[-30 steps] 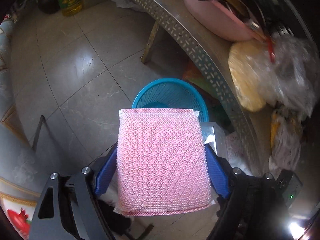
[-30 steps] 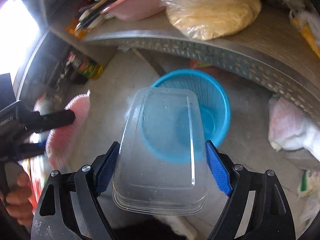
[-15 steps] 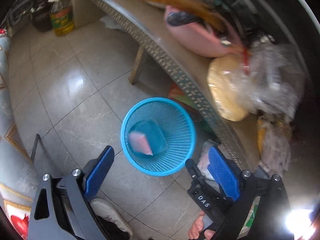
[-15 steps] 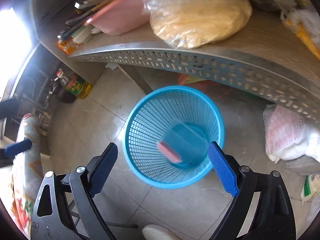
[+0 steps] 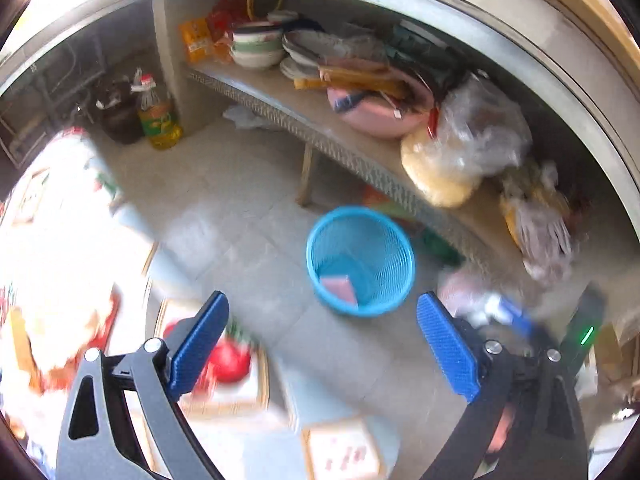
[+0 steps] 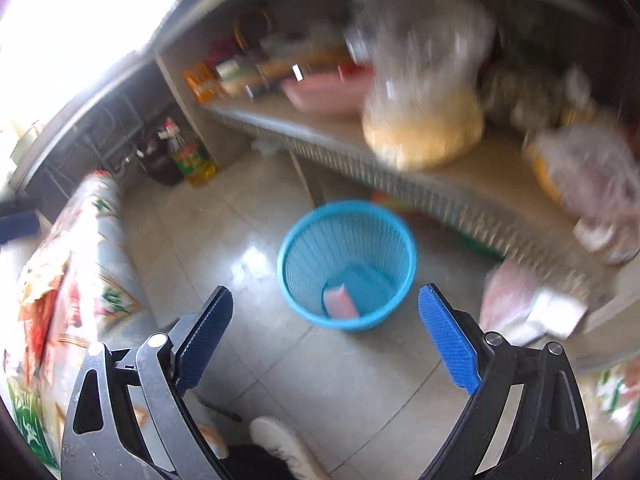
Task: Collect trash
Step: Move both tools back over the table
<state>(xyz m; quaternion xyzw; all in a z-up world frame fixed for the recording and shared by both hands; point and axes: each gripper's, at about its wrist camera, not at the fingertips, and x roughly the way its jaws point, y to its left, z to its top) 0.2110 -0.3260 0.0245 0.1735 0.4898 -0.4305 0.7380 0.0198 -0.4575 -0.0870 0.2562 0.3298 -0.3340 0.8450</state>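
Right wrist, sponge (image 6: 340, 302) in basket (image 6: 298, 240), between fingers (image 6: 448, 344)

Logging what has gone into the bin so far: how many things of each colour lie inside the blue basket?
Inside the blue basket:
Pink: 1, the pink sponge
Clear: 1, the clear plastic container, faint against the basket's bottom
Total: 2

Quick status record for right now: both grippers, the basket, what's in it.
left gripper: open, nothing between the jaws
right gripper: open, jaws just widened, nothing between them
blue basket: upright on tiled floor, beside the low shelf
pink sponge: inside basket, at the bottom
clear container: too blurred to confirm in basket
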